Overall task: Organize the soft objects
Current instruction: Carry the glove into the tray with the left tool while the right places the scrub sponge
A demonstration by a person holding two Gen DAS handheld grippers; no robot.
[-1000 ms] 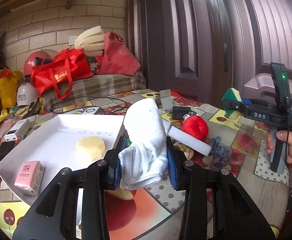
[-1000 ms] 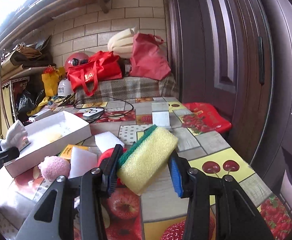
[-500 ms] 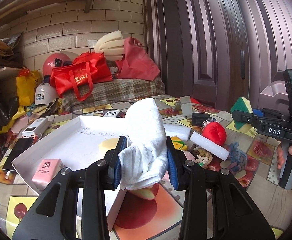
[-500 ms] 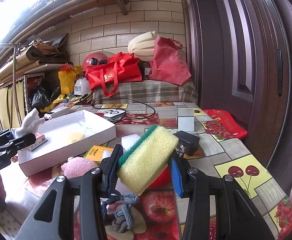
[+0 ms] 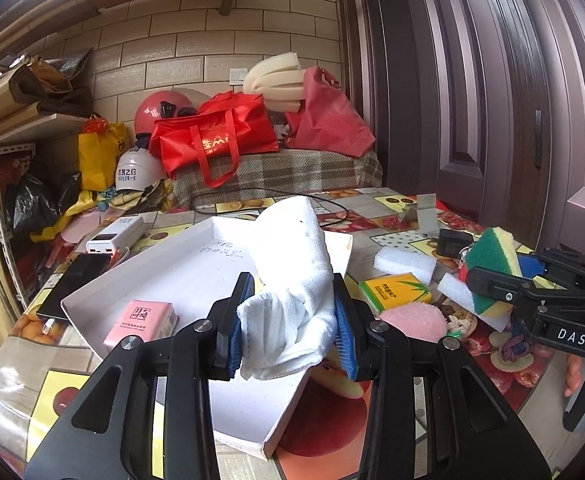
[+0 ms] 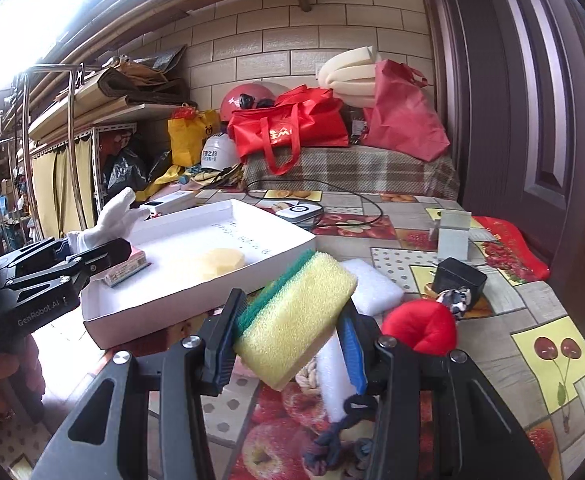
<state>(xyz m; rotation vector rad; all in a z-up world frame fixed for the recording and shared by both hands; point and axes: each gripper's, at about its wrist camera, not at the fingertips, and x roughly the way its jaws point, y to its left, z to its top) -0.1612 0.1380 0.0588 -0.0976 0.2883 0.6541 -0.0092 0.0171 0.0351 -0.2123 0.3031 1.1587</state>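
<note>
My left tongs (image 5: 294, 320) pinch a white towel (image 5: 292, 280), rolled and standing up between the blue pads, above the near corner of the white tray (image 5: 172, 264); in the tray lie a pink packet (image 5: 142, 320) and a yellow round sponge (image 6: 220, 260); my right tongs (image 6: 292, 336) pinch a yellow-green sponge (image 6: 296, 312), tilted, over the bench (image 6: 532, 360); near it lie a red soft ball (image 6: 420, 326) and a white foam block (image 6: 372, 286).

Daylight floods in from my upper left, blowing out the right wrist view's corner; my fisheye bends the edges, everything else stays fairly sharp.
</note>
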